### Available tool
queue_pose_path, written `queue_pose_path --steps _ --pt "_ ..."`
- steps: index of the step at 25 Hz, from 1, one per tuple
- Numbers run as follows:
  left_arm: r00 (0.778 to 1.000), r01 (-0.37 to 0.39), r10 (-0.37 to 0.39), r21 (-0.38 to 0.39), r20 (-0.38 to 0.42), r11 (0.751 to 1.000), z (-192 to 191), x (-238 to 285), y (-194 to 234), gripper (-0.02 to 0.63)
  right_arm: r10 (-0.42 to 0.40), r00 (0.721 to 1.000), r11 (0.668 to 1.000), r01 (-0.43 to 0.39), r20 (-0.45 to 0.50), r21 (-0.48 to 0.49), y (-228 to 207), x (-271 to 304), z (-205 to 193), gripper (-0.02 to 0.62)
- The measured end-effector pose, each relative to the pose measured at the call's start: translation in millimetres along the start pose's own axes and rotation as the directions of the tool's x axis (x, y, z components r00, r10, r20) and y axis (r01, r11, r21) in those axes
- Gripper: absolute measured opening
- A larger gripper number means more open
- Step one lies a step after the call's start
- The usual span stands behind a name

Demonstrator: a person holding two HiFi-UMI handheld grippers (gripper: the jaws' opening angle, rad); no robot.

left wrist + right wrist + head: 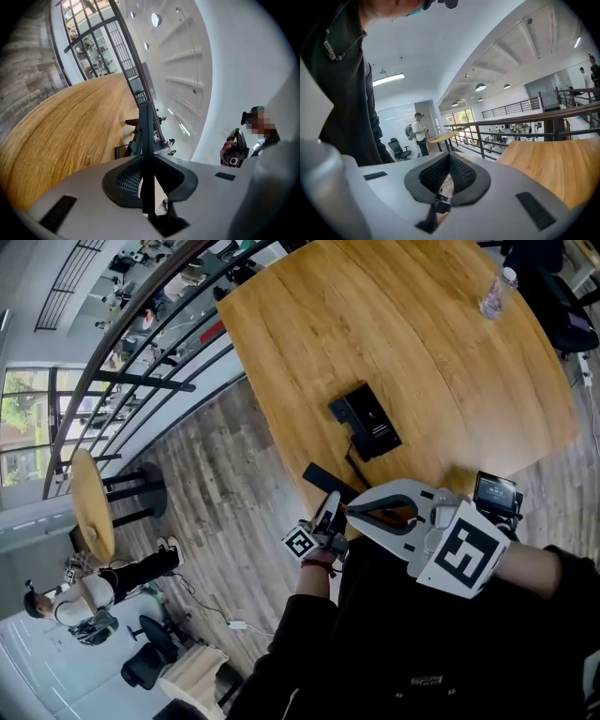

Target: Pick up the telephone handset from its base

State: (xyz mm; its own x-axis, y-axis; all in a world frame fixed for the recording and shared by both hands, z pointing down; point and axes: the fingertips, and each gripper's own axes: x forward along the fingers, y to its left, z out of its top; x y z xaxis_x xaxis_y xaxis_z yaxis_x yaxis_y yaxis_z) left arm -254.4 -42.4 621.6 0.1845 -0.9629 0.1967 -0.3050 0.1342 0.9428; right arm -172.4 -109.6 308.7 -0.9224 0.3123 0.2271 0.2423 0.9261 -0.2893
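Note:
The black telephone base [366,422] lies on the wooden table [441,362]. The black handset [325,481] is off the base, over the table's near edge. My left gripper [330,512] is shut on it. In the left gripper view the handset [145,126] shows edge-on as a thin dark bar clamped between the jaws of the left gripper [143,159], with the coiled cord [122,151] beyond. My right gripper [352,507] hovers just right of the handset, close to my body. Its pads meet at the tip of the right gripper [449,155] with nothing between them.
A water bottle [497,292] stands at the table's far right. A black railing [159,343] runs past the table's left side, with a small round table [92,502] beside it. A person [84,601] and an office chair [150,652] are on the floor at lower left.

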Motion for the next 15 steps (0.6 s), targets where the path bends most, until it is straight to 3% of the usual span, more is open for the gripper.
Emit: queue_pose_path --steps 9,13,15 --pt "0.978 0.064 -0.064 0.008 0.198 0.998 13.3 -50.5 -42.1 0.077 0.131 0.991 0.990 -0.130 0.009 -0.059 25.0 28.1 10.5 0.018" --pt "0.973 0.006 -0.030 0.104 0.229 0.995 24.6 -62.4 -76.7 0.077 0.179 0.984 0.981 -0.177 0.011 -0.082 38.4 40.8 17.2 0.018" --pt "0.960 -0.025 -0.018 0.150 0.281 0.988 38.1 -67.7 -96.8 0.077 0.195 0.981 0.978 -0.193 0.015 -0.084 42.4 46.8 17.6 0.018"
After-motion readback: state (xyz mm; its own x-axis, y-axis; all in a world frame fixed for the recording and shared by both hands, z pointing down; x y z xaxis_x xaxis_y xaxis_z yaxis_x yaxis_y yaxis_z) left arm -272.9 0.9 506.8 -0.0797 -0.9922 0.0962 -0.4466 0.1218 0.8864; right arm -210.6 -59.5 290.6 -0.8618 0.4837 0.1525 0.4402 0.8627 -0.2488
